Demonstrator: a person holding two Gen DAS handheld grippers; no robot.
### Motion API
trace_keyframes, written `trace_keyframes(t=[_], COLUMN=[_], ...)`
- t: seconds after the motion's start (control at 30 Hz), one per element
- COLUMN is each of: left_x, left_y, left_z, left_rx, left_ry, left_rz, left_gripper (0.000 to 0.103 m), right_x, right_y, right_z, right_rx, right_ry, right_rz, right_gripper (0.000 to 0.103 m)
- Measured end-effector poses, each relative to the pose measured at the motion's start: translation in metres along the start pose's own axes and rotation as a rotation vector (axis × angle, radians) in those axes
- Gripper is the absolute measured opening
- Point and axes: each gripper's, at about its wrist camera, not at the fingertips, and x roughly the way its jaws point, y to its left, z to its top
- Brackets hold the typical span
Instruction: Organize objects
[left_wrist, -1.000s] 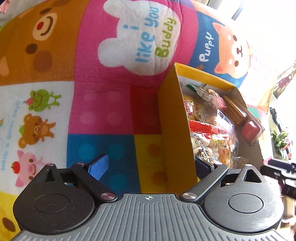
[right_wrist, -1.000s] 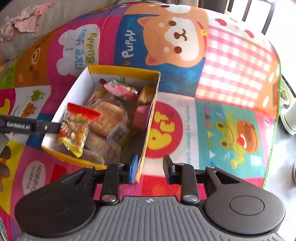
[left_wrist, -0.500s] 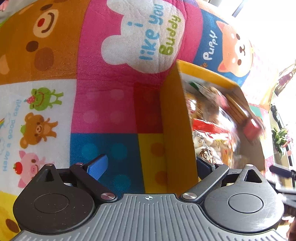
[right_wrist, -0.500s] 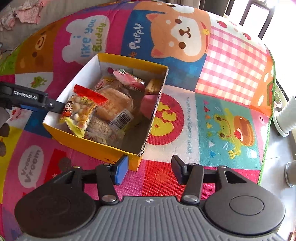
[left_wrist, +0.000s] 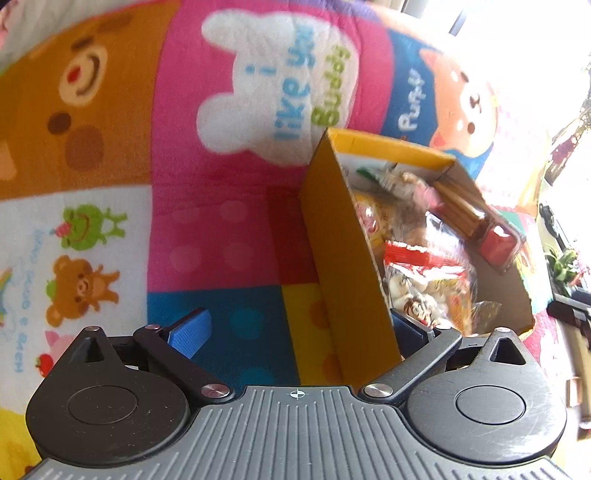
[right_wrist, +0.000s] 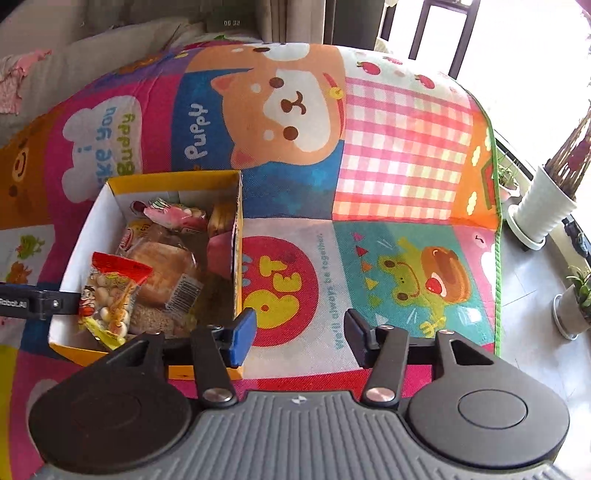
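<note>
A yellow cardboard box (right_wrist: 173, 179) stands on the cartoon play mat (right_wrist: 399, 155), filled with snack packs. Among them are a red-topped snack packet (right_wrist: 110, 295), a wrapped bread (right_wrist: 162, 269) and a pink packet (right_wrist: 173, 216). My right gripper (right_wrist: 299, 332) hovers just right of the box's near corner. Its jaws are opening, with only mat between them. In the left wrist view my left gripper (left_wrist: 301, 330) stands open astride the box's left wall (left_wrist: 343, 258), one finger outside and one inside by the snack packet (left_wrist: 424, 280). Neither pad presses the wall.
The mat's green edge (right_wrist: 495, 221) runs down the right, with bare floor beyond. White plant pots (right_wrist: 543, 206) stand on that floor. A grey cushion with a pink cloth (right_wrist: 11, 88) lies behind the mat, and dark chair legs (right_wrist: 461, 37) stand at the back.
My right gripper's jaws have spread apart and come off the box's near corner, and the gripper has swung right. The left gripper stays open astride the wall.
</note>
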Motion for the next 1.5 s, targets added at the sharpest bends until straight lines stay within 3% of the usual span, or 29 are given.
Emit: trace_keyframes(t=[0.13,0.27,0.4,0.53,0.7,0.87,0.97,1.17,1.5], left_x=[-0.031,-0.070,-0.107,-0.115,-0.091,-0.069,-0.064,-0.057,-0.055], left_y=[-0.005,-0.024,-0.062,-0.100,-0.121,-0.137,-0.138,-0.140,-0.140], left_z=[-0.012,-0.050,-0.120,-0.198,-0.254,-0.263,-0.264,-0.264,-0.266], left_rx=[-0.030,-0.059,-0.089,-0.124,-0.142,-0.034,-0.021,0.006,0.005], left_ry=[-0.117,-0.209,-0.263,-0.260,-0.186,-0.224,-0.284,-0.347,-0.356], left_rz=[0.011,0.056,0.130,0.188,0.275,0.378,0.364,0.351,0.343], left_gripper=[0.102,0.102,0.102,0.102,0.102,0.103,0.103,0.103,0.103], right_x=[-0.015,-0.035,-0.056,-0.066,-0.052,-0.022,-0.014,-0.005,-0.009], right_y=[0.006,-0.009,-0.031,-0.044,-0.051,-0.044,-0.041,-0.048,-0.042], right_z=[-0.022,-0.047,-0.086,-0.141,-0.192,-0.208,-0.208,-0.214,-0.228], right_rx=[-0.096,-0.077,-0.041,-0.098,-0.107,-0.120,-0.135,-0.150,-0.076], right_ry=[0.016,0.019,-0.008,-0.007,0.073,0.080,-0.008,-0.170,-0.236], right_rz=[0.032,0.086,0.150,0.183,0.223,0.223,0.205,0.253,0.191], right_gripper=[0.061,0.062,0.080,0.101,0.103,0.103,0.103,0.103,0.103])
